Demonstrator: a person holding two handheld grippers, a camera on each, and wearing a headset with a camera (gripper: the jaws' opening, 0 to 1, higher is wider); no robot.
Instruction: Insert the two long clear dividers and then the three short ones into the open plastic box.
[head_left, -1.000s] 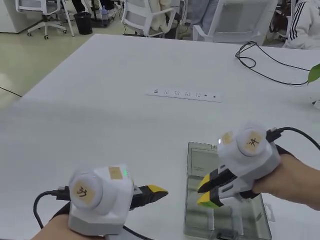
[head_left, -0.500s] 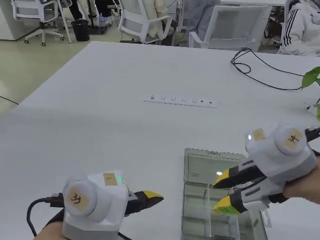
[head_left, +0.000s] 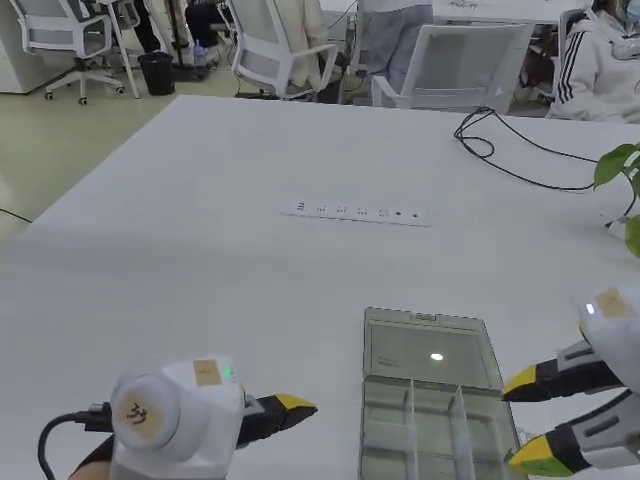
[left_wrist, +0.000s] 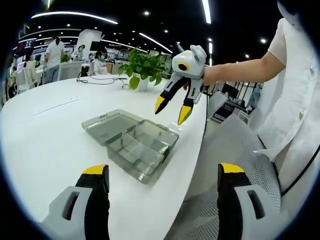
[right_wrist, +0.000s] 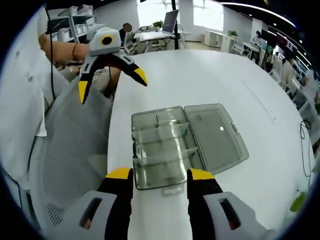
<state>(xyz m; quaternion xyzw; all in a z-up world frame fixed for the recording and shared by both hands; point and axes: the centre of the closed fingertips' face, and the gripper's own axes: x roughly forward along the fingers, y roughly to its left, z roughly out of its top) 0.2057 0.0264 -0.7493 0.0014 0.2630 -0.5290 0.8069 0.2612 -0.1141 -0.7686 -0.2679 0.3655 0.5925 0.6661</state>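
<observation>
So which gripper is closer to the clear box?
Right. The right gripper hovers at the box's right edge. The left gripper is off to its left, across some bare table.

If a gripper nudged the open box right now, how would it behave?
The box looks thin, clear plastic, so probably light, sliding easily on the smooth table. Its lid lies flat open, so tipping seems unlikely.

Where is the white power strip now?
In the head view, the power strip lies mid-table, beyond the open plastic box, left of the black cable.
</observation>
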